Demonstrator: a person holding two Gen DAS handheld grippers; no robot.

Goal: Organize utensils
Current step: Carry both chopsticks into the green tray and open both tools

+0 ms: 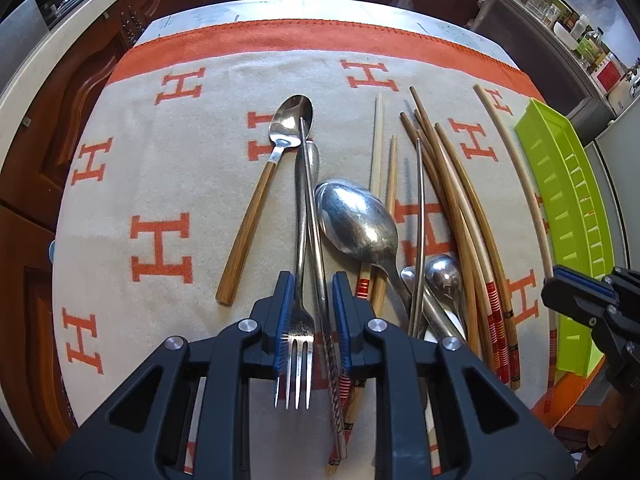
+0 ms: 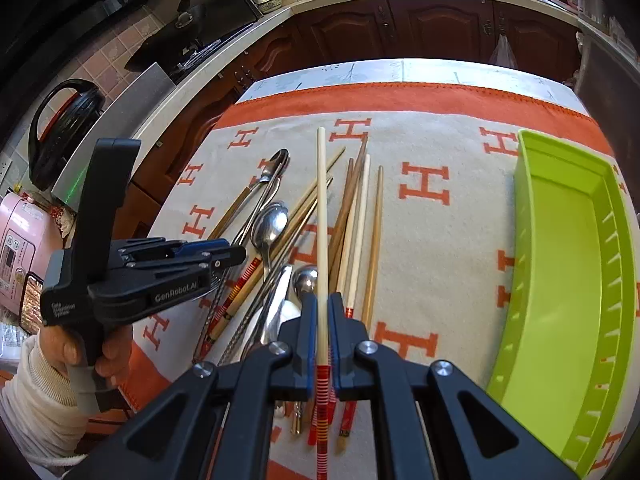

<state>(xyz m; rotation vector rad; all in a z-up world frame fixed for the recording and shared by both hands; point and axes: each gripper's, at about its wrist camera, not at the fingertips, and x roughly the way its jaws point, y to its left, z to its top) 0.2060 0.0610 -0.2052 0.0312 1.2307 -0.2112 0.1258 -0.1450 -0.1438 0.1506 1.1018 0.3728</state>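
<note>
1. Utensils lie in a loose heap on a cloth [image 1: 120, 184] patterned with orange H letters, spread over the counter [image 2: 360, 70].
2. From the left wrist view, the left gripper [image 1: 311, 280] points down over a fork [image 1: 299, 332] and a metal chopstick [image 1: 316, 240]; both sit between its blue-padded fingers [image 1: 285, 300]. The gap is narrow, but whether the pads press on the fork cannot be told.
3. That same view shows a wooden-handled spoon [image 1: 256, 208] lying apart to the left of the heap, a large metal spoon [image 1: 360, 220] beside the fork, and a fan of brown chopsticks [image 1: 452, 200] to the right.
4. The right wrist view shows what the left cannot: the right gripper [image 2: 323, 312] has its fingers [image 2: 308, 320] pinching a pale chopstick [image 2: 322, 220] near its red-striped end, the stick pointing away above the heap.
5. Only the right wrist view shows the whole green tray [image 2: 532, 280], bare inside, on the cloth well to the right of the heap; the left view catches just its slotted side wall.
6. Also seen only from the right: a hand [image 2: 64, 350] in a cream sleeve [image 2: 32, 400] gripping the left gripper's handle.
7. In the left view the right gripper appears only as a dark edge at far right, beside the tray.
</note>
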